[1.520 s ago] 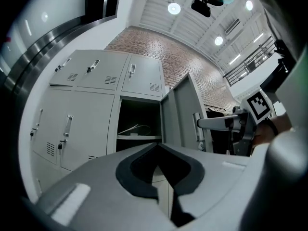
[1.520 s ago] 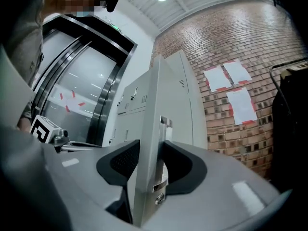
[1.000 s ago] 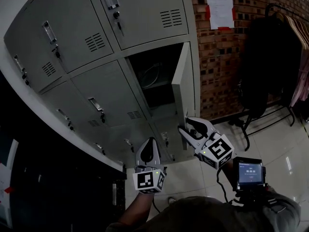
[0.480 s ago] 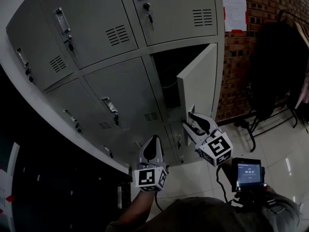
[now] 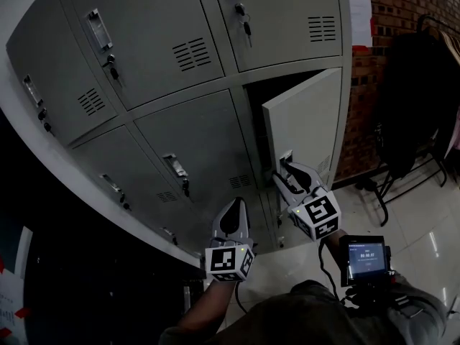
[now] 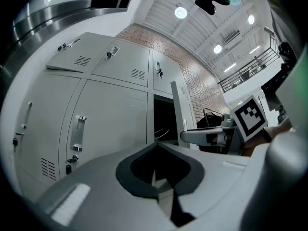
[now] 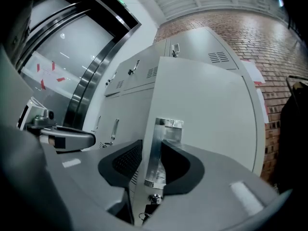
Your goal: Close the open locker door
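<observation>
The grey locker door (image 5: 305, 131) stands partly ajar, its free edge toward me, with a dark opening (image 5: 267, 92) above and behind it. Its metal handle (image 5: 285, 158) sits at that edge. My right gripper (image 5: 287, 175) straddles the edge. In the right gripper view the handle (image 7: 159, 148) and door edge lie between the jaws, which are closing, and the pads are not pressing on them. My left gripper (image 5: 231, 210) hangs lower left, apart from the lockers. Its jaws are together and hold nothing. The left gripper view shows the door (image 6: 177, 109) edge-on.
Shut locker doors (image 5: 194, 157) with handles and keys fill the bank to the left. A brick wall (image 5: 366, 85) with a paper notice (image 5: 358, 20) stands right of it. A rack of dark clothes (image 5: 410, 113) is on the glossy floor at right. A small screen (image 5: 365, 259) rides on the right forearm.
The locker door has swung from wide open toward the frame, with the right gripper staying at its edge. The left gripper has hardly moved.
</observation>
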Tool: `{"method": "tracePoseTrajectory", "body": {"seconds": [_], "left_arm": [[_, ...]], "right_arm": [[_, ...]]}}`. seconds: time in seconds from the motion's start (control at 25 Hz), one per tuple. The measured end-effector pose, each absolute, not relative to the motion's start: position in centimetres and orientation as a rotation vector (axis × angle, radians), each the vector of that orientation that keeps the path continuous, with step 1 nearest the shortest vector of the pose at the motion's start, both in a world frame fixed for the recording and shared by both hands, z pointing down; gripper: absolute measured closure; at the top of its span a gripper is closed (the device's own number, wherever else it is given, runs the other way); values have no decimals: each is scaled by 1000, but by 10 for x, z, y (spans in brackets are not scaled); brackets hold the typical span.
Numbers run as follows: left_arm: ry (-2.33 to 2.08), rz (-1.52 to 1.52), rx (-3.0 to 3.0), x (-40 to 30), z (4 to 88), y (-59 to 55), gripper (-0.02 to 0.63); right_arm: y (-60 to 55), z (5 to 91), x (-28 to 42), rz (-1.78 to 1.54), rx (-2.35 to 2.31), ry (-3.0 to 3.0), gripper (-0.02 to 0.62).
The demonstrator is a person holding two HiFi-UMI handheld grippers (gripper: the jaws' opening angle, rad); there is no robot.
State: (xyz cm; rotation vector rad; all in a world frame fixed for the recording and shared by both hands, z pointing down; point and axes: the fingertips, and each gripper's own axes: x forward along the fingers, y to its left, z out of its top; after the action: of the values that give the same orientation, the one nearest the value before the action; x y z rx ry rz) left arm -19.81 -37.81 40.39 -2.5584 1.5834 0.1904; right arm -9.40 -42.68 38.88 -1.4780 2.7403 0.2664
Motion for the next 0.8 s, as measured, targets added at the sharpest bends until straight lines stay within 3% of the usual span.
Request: {"method": "tracePoseTrajectory", "body": {"seconds": [0.8], "left_arm": [[1775, 179, -2425, -220, 409, -409, 606]], "right_arm": [[-502, 391, -120, 341, -1475, 2823, 476]]}}
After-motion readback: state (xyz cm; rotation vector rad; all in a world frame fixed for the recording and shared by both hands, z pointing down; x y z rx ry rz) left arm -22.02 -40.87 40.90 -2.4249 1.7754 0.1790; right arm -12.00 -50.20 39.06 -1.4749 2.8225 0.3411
